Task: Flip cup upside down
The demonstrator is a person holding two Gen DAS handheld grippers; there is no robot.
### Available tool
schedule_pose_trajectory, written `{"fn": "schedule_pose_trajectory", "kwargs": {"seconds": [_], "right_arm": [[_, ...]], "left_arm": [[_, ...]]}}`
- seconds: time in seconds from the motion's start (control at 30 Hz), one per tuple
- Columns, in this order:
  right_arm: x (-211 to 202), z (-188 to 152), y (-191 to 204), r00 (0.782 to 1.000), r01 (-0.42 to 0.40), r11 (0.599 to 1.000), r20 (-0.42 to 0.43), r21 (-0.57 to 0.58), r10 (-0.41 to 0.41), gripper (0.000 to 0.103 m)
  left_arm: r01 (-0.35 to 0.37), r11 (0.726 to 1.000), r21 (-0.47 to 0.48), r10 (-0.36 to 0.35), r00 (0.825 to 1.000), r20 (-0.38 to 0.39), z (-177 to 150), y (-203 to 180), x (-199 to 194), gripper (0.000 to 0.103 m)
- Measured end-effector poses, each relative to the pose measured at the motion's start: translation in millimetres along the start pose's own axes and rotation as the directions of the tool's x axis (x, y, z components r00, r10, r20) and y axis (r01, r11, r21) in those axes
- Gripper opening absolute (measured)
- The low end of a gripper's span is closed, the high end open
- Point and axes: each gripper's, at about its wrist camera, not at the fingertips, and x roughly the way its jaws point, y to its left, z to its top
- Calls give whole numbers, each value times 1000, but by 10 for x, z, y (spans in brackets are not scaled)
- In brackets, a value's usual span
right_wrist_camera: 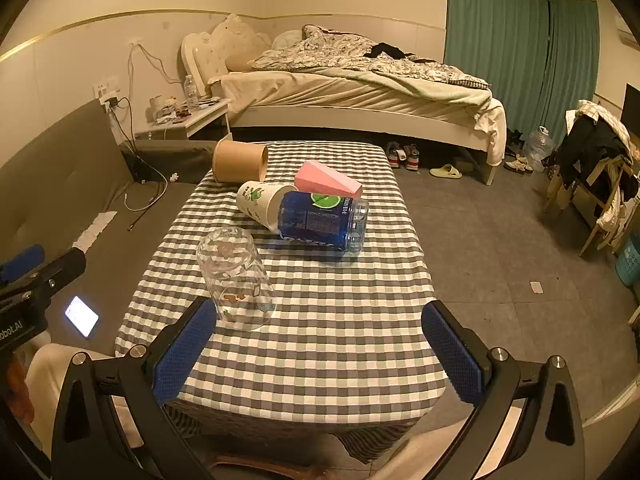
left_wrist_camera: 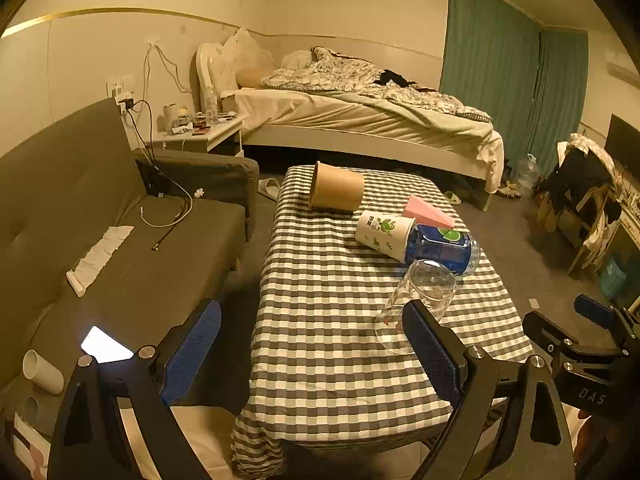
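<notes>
A clear glass cup (right_wrist_camera: 236,280) stands upside down, rim on the checked tablecloth (right_wrist_camera: 340,320); it also shows in the left wrist view (left_wrist_camera: 420,300). My left gripper (left_wrist_camera: 312,344) is open and empty, its right finger (left_wrist_camera: 432,356) just in front of the glass. My right gripper (right_wrist_camera: 320,344) is open and empty, its left finger (right_wrist_camera: 184,352) just near of the glass. Behind lie on their sides a brown paper cup (right_wrist_camera: 240,160), a white printed paper cup (right_wrist_camera: 260,202), a pink cup (right_wrist_camera: 328,184) and a blue plastic jar (right_wrist_camera: 324,220).
A grey sofa (left_wrist_camera: 100,220) runs along the left with a lit phone (left_wrist_camera: 106,346), cables and a white cup (left_wrist_camera: 42,372). A bed (right_wrist_camera: 360,88), a nightstand (right_wrist_camera: 188,116) and green curtains (right_wrist_camera: 500,40) stand behind. A chair (right_wrist_camera: 600,168) with clothes is at the right.
</notes>
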Motion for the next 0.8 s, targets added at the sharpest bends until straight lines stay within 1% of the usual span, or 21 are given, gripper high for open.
{"fn": "schedule_pose_trajectory", "kwargs": {"seconds": [0.17,0.37,0.8], "right_arm": [[19,-8,-17,1000,-3,1000,-9,5,3,103],[25,-11,-4,1000,-5,1000,-7,0,5,103],[33,-18,36,1000,-7,1000,-9,-7,7,103]], "left_arm": [[-9,1000,-12,9,1000,-1,10,1,-2,95],[-13,1000,3,13,1000,7,15,-11,-14,95],[-14,1000,4,14,1000,7,17,-11,-16,95]]}}
